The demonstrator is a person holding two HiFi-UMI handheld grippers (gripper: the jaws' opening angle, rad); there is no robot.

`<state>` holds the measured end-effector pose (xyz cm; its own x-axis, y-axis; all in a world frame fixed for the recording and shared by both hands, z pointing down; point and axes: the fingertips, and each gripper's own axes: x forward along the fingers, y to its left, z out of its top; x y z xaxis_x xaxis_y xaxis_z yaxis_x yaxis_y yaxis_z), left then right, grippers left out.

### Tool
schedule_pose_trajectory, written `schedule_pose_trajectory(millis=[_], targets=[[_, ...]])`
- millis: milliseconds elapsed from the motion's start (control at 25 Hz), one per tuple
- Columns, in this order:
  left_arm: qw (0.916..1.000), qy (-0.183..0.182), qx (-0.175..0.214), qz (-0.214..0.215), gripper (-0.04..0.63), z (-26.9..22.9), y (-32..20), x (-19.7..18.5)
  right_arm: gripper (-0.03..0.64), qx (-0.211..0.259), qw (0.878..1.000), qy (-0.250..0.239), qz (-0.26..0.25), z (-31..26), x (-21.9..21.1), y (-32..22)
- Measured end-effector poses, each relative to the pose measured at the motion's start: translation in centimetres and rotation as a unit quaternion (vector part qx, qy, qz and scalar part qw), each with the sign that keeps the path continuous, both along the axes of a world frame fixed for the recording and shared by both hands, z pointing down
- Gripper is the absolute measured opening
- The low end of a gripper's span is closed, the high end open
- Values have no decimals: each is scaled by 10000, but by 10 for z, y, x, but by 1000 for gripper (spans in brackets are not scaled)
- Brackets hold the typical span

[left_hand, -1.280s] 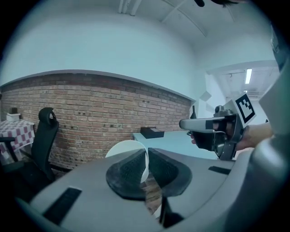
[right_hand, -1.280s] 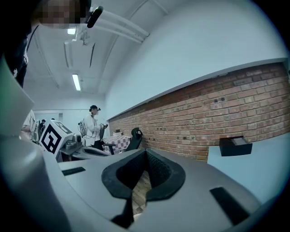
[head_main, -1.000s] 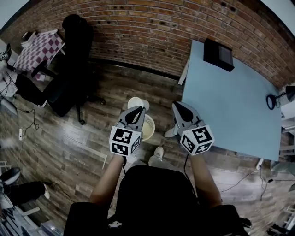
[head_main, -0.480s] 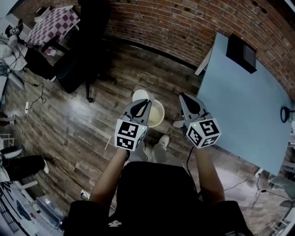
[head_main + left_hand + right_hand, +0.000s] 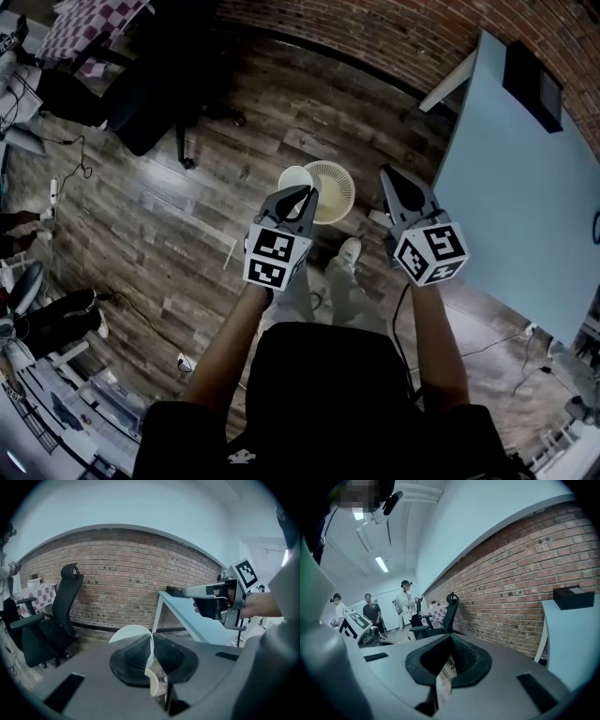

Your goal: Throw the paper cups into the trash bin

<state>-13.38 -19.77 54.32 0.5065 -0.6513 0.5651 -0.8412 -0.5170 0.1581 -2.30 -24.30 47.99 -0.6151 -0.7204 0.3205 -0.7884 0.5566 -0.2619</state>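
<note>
The trash bin (image 5: 331, 190) stands on the floor (image 5: 187, 225), left of the table (image 5: 525, 206). The paper cup (image 5: 293, 177) sits between the left gripper (image 5: 304, 192) jaws, at the bin's left rim. The right gripper (image 5: 388, 174) is between the bin and the table's left edge. A box (image 5: 534, 73) lies at the table's far corner — an office chair (image 5: 150, 103) stands far left, before the brick wall (image 5: 375, 28).

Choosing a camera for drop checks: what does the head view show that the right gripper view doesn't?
Head view only: the trash bin on the floor, the paper cup clamped in the left gripper, the person's shoes. Right gripper view only: three people standing far off, ceiling lights, a close look at the right gripper's fingers, closed on nothing. Both: brick wall, blue table with black box, office chair, left gripper.
</note>
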Motion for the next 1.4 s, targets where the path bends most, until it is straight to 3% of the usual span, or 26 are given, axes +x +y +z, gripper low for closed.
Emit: schedule_pose_trajectory(millis=[440, 720, 1000, 1400], targets=[[9941, -171, -946, 501, 28, 144, -20, -8, 5, -579, 9977, 65, 352, 103, -17, -33], [9820, -275, -1562, 1028, 28, 261, -1, 12, 5, -931, 9945, 250, 397, 188, -22, -37], [9721, -380, -2071, 1031, 28, 364, 5, 19, 5, -1138, 9919, 308, 477, 267, -15, -50], [9683, -403, -2291, 905, 28, 467, -4, 32, 5, -1516, 9871, 388, 340, 354, -13, -35]])
